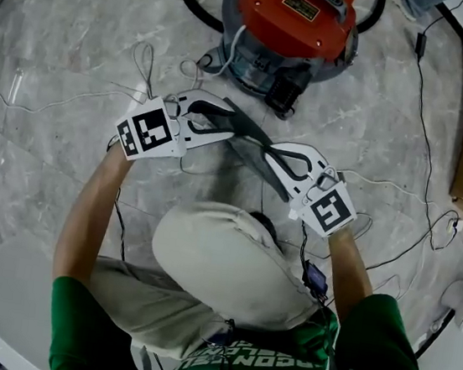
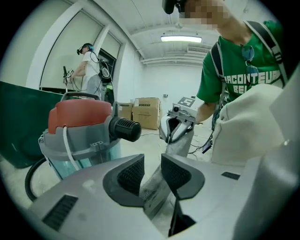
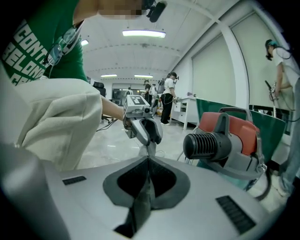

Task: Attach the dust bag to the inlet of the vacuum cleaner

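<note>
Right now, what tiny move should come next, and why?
Probably close the left tongs on the dust bag: they stand apart around it, so only the right tongs pinch it, and the vacuum cleaner's inlet has no bag on yet.

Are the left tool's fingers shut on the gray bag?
Open: the left gripper has its fingers standing apart, with the dust bag between them.

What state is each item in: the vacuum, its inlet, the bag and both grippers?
Vacuum: upright, lid on.
Inlet: bare, nothing fitted.
Bag: flat, held up, unattached.
Left gripper: open, fingers apart either side of the bag.
Right gripper: shut on the bag.
</note>
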{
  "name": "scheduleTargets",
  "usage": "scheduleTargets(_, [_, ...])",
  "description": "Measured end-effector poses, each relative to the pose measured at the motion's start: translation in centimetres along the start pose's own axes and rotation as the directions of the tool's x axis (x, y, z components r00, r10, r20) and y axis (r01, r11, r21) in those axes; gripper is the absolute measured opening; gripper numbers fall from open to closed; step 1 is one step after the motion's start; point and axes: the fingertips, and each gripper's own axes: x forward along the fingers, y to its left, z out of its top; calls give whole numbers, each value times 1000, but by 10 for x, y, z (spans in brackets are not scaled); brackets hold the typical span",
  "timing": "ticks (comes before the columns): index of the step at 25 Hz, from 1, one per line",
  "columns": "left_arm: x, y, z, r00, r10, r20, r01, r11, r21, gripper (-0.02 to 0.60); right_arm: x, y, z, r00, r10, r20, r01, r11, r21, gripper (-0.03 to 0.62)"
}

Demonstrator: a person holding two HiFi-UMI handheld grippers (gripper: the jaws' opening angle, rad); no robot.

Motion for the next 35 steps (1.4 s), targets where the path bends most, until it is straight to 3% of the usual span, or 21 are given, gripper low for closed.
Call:
scheduleTargets(8, [8, -18, -15, 996, -50, -77, 48, 999, -26, 107, -5, -12, 1, 998, -67, 23, 65, 997, 51, 14])
scheduleTargets(14, [0, 0, -6, 1000, -28, 2, 28, 982, -186, 96, -4, -13, 12, 999, -26, 20, 26, 1000, -7, 14])
scheduleTargets(16, [-1, 5, -4, 1000, -14, 8, 15, 979, -205, 84, -5, -12, 12, 1000, -6, 10, 6, 1000, -22, 14])
scheduleTargets(22, [13, 1, -3, 997, -30, -65, 21, 990, -141, 80, -6, -9, 14, 999, 47, 7, -47, 997, -53, 14])
scheduleTargets(25, [17, 0, 0, 996, -29, -83, 21, 994, -106, 44, -10, -13, 15, 999, 49, 17, -48, 997, -56, 14])
scheduleTargets(35, [15, 8, 23, 990, 32, -141, -26, 999, 45, 17, -20, -41, 28, 989, -64, 131, 57, 997, 53, 14])
